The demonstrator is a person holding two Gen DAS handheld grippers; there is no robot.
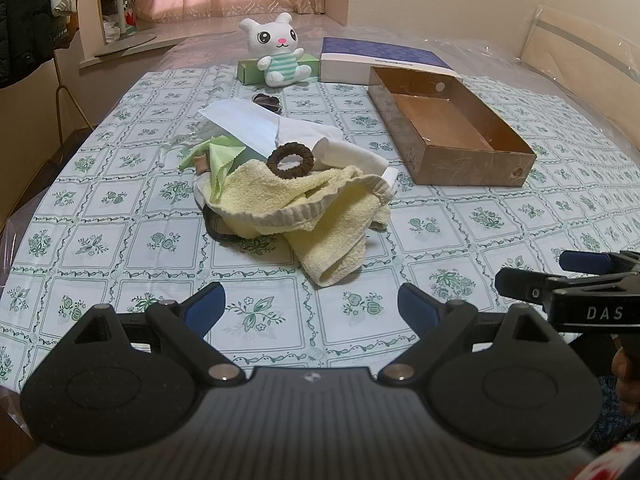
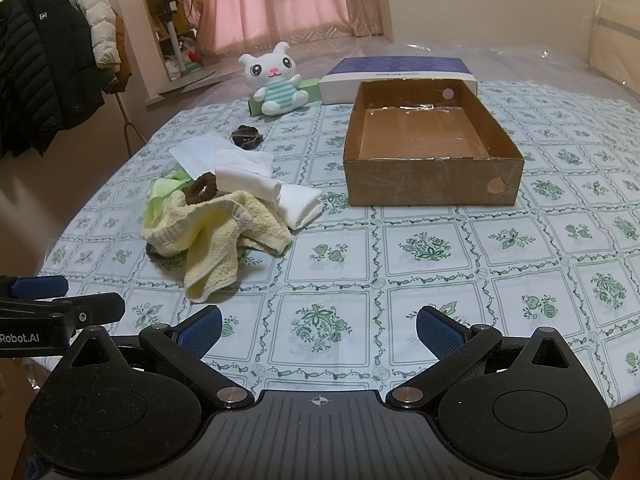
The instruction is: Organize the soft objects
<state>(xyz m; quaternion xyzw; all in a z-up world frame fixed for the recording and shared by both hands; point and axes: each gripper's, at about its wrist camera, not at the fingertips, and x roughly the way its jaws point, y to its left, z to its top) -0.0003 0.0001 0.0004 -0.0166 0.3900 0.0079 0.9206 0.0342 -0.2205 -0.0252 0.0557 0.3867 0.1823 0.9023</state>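
Both tools idle at lower frame: left gripper [image 1: 312,304] and right gripper [image 2: 319,330], jaws spread wide, nothing between them, poised over the tablecloth [image 2: 440,248], apparently pre-reach. Centre-left: heap of yellow towel [image 1: 320,216], brown scrunchie [image 1: 291,160], white cloths [image 2: 256,176], unsorted. Right of heap: empty cardboard box [image 2: 432,184], likely destination. Upper centre: plush rabbit [image 1: 280,50].

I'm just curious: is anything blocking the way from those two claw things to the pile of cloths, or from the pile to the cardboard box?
Nothing visible. Only bare tablecloth lies between the open left gripper, the open right gripper, the pile and the open-topped box.
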